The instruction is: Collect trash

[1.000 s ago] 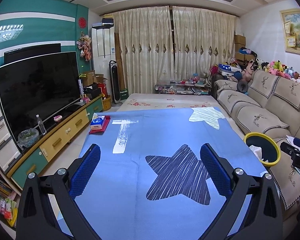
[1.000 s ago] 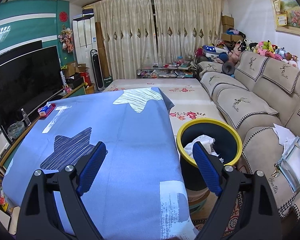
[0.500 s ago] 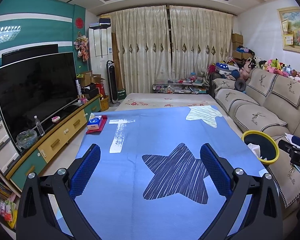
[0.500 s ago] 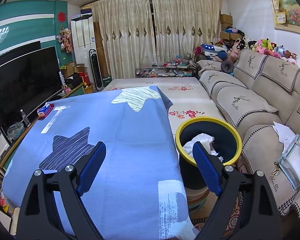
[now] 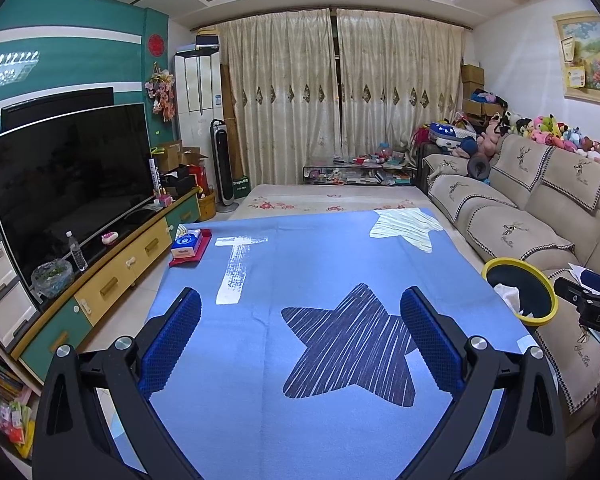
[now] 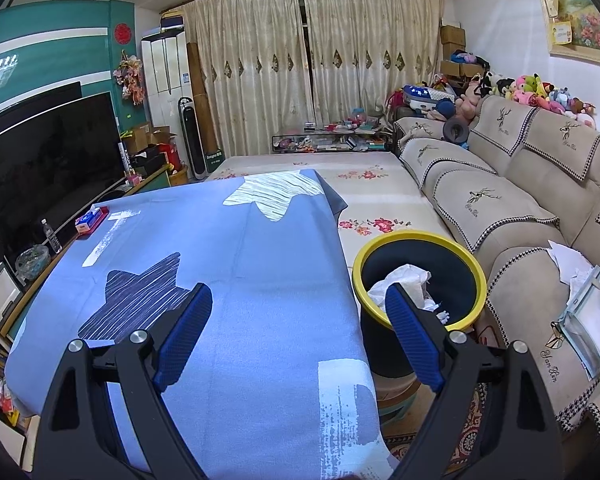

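Note:
A dark trash bin with a yellow rim [image 6: 420, 240] stands on the floor by the table's right edge, with crumpled white paper [image 6: 400, 284] inside. It also shows in the left wrist view [image 5: 520, 264] at the right. My left gripper [image 5: 300, 308] is open and empty above the blue tablecloth [image 5: 320, 256], over its dark star. My right gripper [image 6: 300, 308] is open and empty above the table's right edge, its right finger in front of the bin. No loose trash shows on the cloth.
A tissue box on a red tray [image 5: 188, 244] sits at the table's far left corner. A TV cabinet [image 5: 112, 276] runs along the left. A beige sofa [image 6: 540, 216] with papers [image 6: 580, 304] lies right of the bin.
Both views have shifted slightly, the grippers drawing back and rising a little. Both grippers stay open and empty.

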{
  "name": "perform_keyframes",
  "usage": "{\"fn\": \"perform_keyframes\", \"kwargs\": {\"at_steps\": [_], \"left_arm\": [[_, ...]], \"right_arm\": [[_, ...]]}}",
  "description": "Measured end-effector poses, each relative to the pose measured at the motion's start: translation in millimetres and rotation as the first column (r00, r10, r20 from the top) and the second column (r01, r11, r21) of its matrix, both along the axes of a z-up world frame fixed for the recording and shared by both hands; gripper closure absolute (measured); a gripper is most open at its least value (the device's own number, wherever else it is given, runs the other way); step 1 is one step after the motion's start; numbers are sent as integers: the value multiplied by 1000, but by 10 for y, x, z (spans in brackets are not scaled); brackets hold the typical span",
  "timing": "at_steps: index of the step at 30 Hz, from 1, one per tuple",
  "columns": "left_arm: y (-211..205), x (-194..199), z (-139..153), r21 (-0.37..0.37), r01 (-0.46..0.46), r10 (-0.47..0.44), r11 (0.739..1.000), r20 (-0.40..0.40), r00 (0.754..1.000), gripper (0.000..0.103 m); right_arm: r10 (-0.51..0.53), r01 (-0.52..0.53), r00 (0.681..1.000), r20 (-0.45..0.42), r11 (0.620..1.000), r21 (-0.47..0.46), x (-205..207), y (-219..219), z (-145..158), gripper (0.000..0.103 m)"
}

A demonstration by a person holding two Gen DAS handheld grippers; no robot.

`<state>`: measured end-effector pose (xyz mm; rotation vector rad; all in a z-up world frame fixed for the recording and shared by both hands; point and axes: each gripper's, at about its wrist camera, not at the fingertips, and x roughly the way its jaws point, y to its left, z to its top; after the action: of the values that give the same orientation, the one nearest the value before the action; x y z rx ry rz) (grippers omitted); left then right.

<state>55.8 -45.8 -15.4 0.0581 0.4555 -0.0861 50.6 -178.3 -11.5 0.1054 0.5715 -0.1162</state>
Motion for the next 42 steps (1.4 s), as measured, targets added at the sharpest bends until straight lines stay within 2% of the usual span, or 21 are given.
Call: {"fn": "perform_keyframes", "kwargs": {"at_steps": [42], "left_arm": [[0, 48, -45, 5, 16, -16, 1000, -15, 1000, 5]], "right_arm": [[1, -1, 1000, -11, 1000, 9, 34, 25, -51, 19]]}}
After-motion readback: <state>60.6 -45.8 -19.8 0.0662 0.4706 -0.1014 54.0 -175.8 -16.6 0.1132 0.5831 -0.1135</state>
